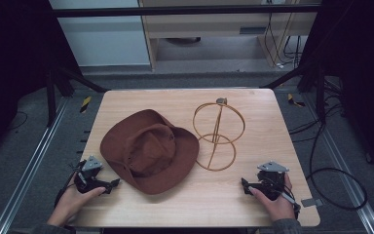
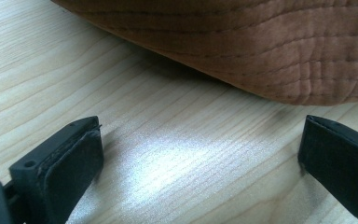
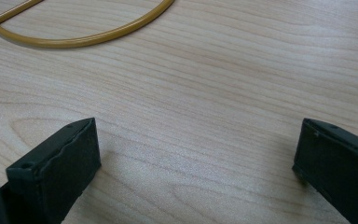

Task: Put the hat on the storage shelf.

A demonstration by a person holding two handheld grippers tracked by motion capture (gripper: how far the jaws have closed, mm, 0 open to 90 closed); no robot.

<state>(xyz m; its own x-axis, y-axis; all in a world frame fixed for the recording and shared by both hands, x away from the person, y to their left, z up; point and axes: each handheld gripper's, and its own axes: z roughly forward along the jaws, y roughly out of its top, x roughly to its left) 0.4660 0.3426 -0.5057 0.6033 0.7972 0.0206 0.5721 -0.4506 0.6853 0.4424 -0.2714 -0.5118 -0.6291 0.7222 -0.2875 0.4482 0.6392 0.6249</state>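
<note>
We hold the left gripper (image 1: 113, 183) low over the table (image 1: 209, 200), its jaws spread wide with nothing but bare wood between them. The brown hat (image 1: 148, 148) lies just ahead of it, brim close to the jaw tips but not touching; in the left gripper view the stitched brim (image 2: 242, 42) fills the space beyond the jaws. Our right gripper (image 1: 246, 185) also stands wide open and empty, resting near the table's front edge. The gold wire stand (image 1: 217, 134) sits ahead of it and to its left, base ring (image 3: 74, 35) well apart from the jaws, just beside the hat.
</note>
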